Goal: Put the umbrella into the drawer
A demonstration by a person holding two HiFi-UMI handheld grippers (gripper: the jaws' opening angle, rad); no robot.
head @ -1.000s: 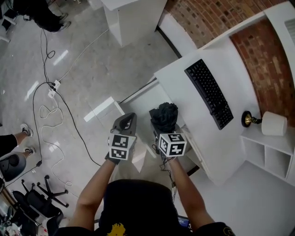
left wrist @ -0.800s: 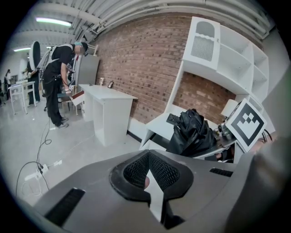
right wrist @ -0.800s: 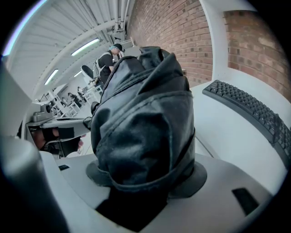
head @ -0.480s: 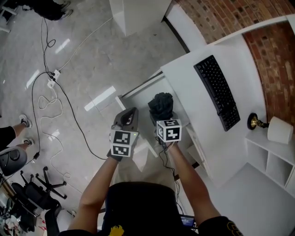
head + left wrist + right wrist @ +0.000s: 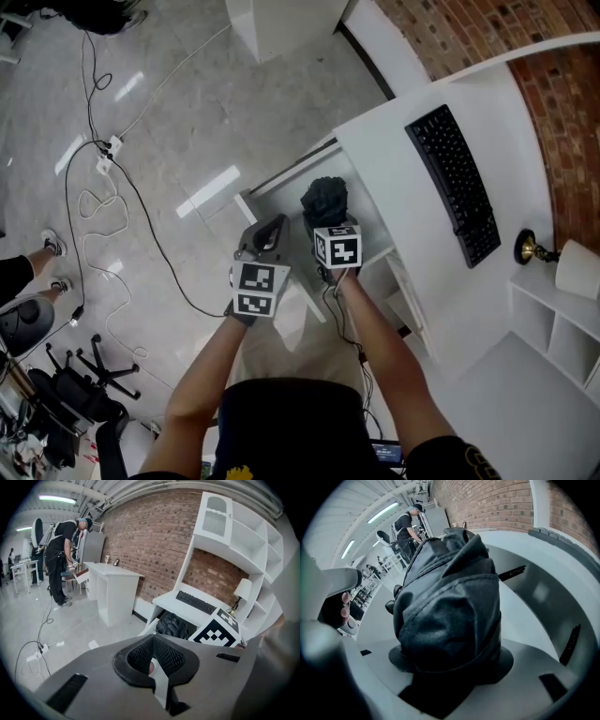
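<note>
While the right gripper (image 5: 325, 223) is clamping, jaws wide, on the folded umbrella (image 5: 325, 199) over the back edge of the drawer (image 5: 286, 175), it is probably risking a snag on the desk (image 5: 394, 187) edge; the left gripper (image 5: 270, 228) is idling, closed and empty.

Three cameras, one desk corner.
Head view: high overhead, looking steeply down; desk (image 5: 394, 202) at 1 to 3 o'clock, floor (image 5: 187, 122) at 9 to 12. Left gripper view: low, facing the brick wall (image 5: 150, 541), keyboard (image 5: 196, 603) at 2 o'clock, mid-distance. Right gripper view: pressed close, umbrella (image 5: 450, 602) filling the centre. All three share the umbrella; the head and left gripper views share the keyboard.
</note>
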